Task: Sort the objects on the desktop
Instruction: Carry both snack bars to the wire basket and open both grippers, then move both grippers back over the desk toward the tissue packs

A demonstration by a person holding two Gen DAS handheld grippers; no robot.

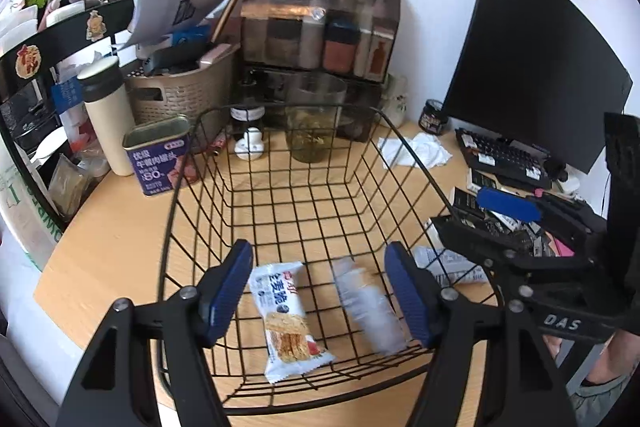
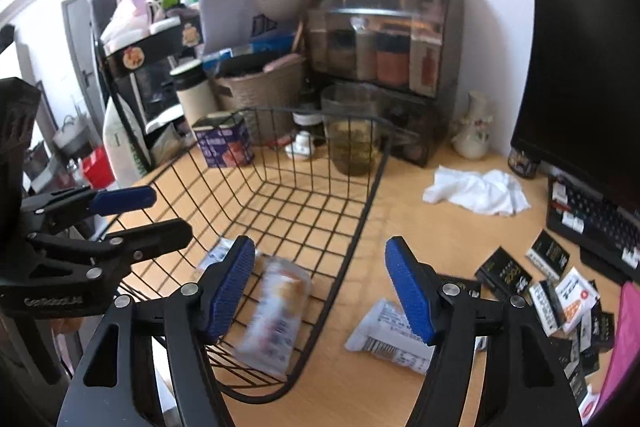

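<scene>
Left wrist view looks down over a wooden desk [image 1: 100,227], and everything is placed here against the black wire basket [image 1: 304,195] sitting in its middle. Behind the basket to the right stands a dark monitor [image 1: 532,59], with a black keyboard [image 1: 504,155] at its foot. Straight behind the basket is a smoky plastic organiser [image 1: 320,27] holding bottles, and to the left of that a woven tub [image 1: 180,91] stuffed with papers. A cream flask [image 1: 108,115] and a purple tin [image 1: 158,155] stand just outside the basket's left wall. A glass jar [image 1: 316,123] sits just beyond the far wall, a crumpled white tissue [image 1: 416,151] beyond the right corner.

Inside the basket, near the front wall, lies a white snack packet [image 1: 288,323]. Beside it to the right is a second packet [image 1: 370,311], blurred. Outside the right wall, on the desk, lies another white packet [image 2: 390,339], and further right a heap of small black and white sachets [image 2: 560,291].

Both tools hang above the basket's front end. The left gripper [image 1: 320,299] has its blue pads spread wide with nothing between them. The right gripper [image 2: 320,291] is likewise spread wide and empty, the blurred packet [image 2: 276,311] below it.
</scene>
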